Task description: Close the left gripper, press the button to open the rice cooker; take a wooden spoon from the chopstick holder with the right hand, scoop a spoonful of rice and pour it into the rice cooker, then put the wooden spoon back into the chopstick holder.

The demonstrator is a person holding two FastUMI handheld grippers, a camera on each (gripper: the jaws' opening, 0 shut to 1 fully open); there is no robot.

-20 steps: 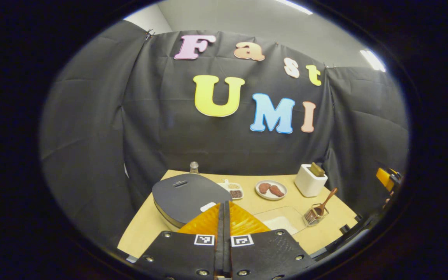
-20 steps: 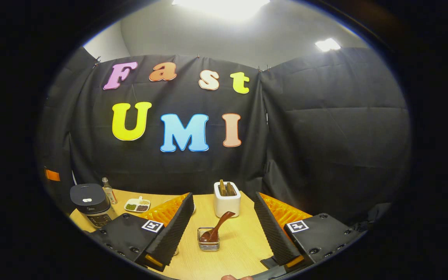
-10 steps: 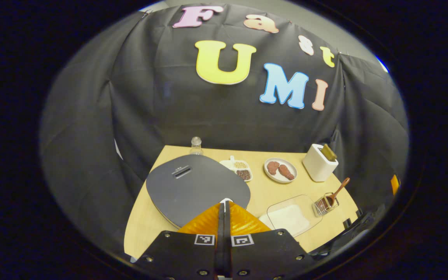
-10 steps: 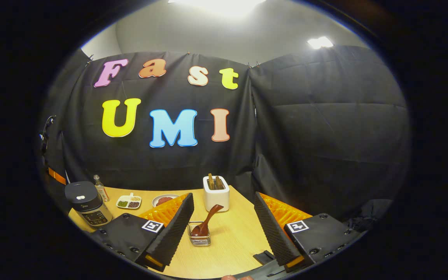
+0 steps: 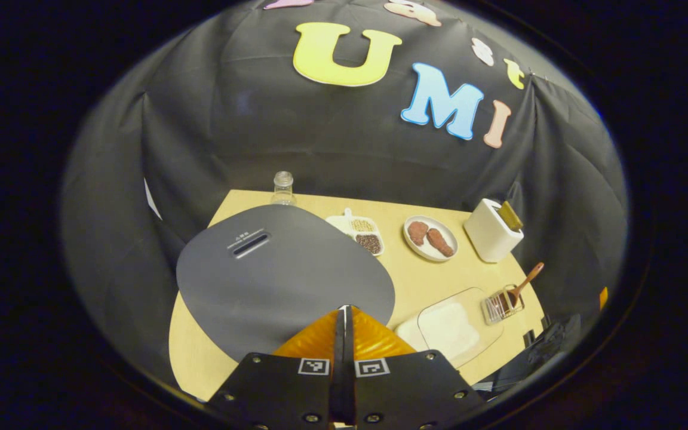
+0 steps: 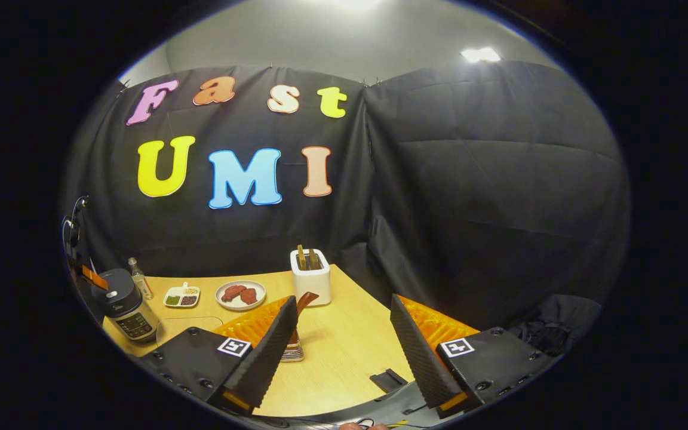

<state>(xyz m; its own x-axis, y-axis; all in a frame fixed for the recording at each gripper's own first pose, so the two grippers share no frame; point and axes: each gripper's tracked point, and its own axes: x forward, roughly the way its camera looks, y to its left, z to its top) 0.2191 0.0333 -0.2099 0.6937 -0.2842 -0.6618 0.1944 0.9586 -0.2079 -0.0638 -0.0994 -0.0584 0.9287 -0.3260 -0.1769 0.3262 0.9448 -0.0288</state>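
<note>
The rice cooker's dark grey lid [image 5: 272,275] is down and lies just under my left gripper [image 5: 344,312]. That gripper is shut with nothing held, its tips over the lid's front edge; the button is hidden beneath them. The wooden spoon [image 5: 526,280] leans in the wire chopstick holder [image 5: 499,303] at the table's right. Beside it sits a clear tray of white rice [image 5: 445,322]. My right gripper [image 6: 341,310] is open above the table. The spoon handle [image 6: 306,297] and holder [image 6: 292,352] peek from behind its left finger. The rice cooker [image 6: 123,301] stands far left.
A white toaster [image 5: 490,236], a plate of meat [image 5: 430,237], a divided dish of grains [image 5: 361,232] and a small bottle [image 5: 283,186] line the table's back. A flat black piece [image 6: 389,379] lies near the front edge of the table.
My left gripper, still shut, has come down close over the cooker lid, covering the white button. The right gripper has shifted right, so the spoon holder now sits behind its left finger.
</note>
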